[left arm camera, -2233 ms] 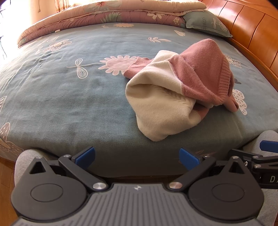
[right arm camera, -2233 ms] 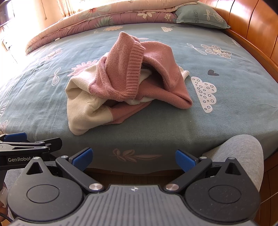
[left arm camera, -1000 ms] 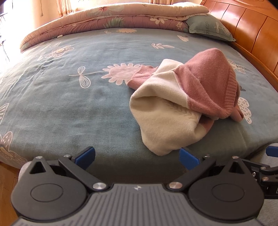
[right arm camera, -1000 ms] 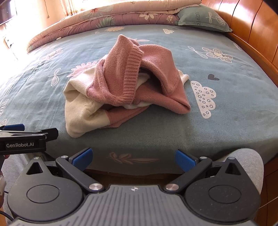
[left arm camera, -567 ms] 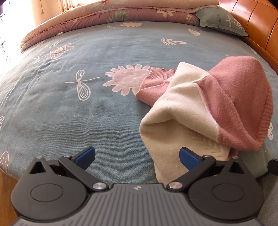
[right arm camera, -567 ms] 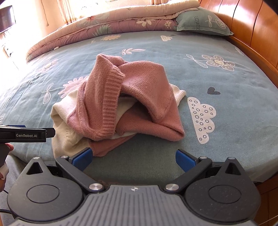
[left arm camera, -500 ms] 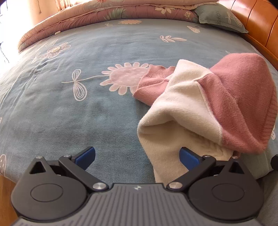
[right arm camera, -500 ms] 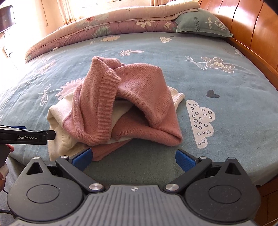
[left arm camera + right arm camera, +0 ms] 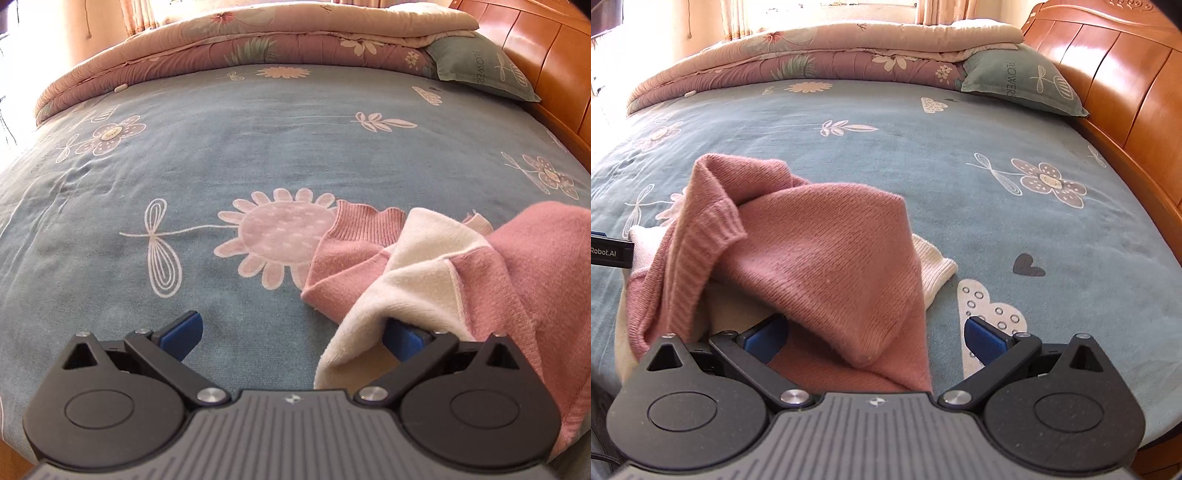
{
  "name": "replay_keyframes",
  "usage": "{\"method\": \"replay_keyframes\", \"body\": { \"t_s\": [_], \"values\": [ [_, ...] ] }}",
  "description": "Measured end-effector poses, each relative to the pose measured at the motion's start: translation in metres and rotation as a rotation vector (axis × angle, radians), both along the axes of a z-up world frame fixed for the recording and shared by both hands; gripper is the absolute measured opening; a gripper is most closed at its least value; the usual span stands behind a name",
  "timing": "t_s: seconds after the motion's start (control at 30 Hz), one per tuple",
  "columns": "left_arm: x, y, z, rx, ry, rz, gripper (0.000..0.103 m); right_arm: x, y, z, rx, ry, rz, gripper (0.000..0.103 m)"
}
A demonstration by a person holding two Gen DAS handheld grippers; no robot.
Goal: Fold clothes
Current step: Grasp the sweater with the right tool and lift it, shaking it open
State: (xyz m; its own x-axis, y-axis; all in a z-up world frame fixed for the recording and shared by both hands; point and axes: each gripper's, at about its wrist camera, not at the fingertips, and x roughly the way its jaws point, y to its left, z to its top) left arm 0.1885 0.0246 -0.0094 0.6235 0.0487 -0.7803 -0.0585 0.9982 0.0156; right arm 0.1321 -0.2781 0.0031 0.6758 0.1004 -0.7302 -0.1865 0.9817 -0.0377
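Left gripper [image 9: 293,334] jaws wide apart, gripping nothing; cream edge of sweater [image 9: 424,280] drapes over its right finger. Right gripper [image 9: 873,334] jaws also spread wide, nothing clamped; a pink fold of the sweater [image 9: 820,258] lies between the fingers. Sweater is crumpled near the front edge of the bed [image 9: 923,155]. Beyond: folded quilt [image 9: 812,55], pillow [image 9: 1019,85], headboard [image 9: 1126,92].

Each gripper [image 9: 293,334] was black, with blue pads [image 9: 183,332]. Silver screws [image 9: 793,397] sat beside a grey ribbed body [image 9: 875,439].
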Motion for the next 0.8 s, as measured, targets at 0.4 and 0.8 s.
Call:
{"method": "replay_keyframes", "body": {
  "t_s": [0.4,0.8],
  "values": [
    [0.055,0.003,0.005,0.042,-0.014,-0.012,0.102,0.069,-0.037,0.016,0.044,-0.068,-0.199,0.103],
    [0.003,-0.008,-0.035,0.000,0.015,-0.134,0.103,0.033,-0.020,-0.023,0.116,0.039,-0.082,0.103]
  ]
}}
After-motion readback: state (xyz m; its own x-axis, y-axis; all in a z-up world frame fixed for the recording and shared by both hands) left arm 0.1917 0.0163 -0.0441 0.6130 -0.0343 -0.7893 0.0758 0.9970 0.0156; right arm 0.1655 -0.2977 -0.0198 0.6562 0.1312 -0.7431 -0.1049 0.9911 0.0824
